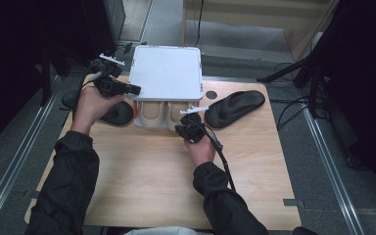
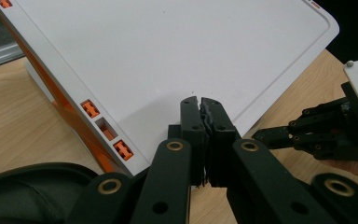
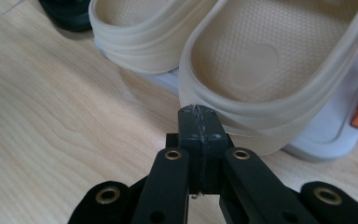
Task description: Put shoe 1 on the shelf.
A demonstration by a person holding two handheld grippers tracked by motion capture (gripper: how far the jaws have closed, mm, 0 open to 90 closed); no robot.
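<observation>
The 2 beige sandals [image 1: 160,113] lie side by side in a white box [image 1: 142,122] at the far middle of the desk [image 1: 142,176], under its raised white lid [image 1: 166,72], with their rounded ends projecting toward the near edge. Each sandal's long axis runs near to far; whether the near end is heel or toe cannot be told. The moulded material looks like soft foam, so expect it to be light, flexible and slightly grippy; the raised rim at the near end of the right sandal [image 3: 279,88] is the most accessible hold, pinched between inner footbed and outer wall. The right gripper [image 3: 198,112] rests at that rim with jaws together, holding nothing. The left gripper [image 2: 201,103] sits at the lid's left edge, jaws together and empty. 2 black sandals [image 1: 235,106] lie on the desk, 1 on each side of the box
</observation>
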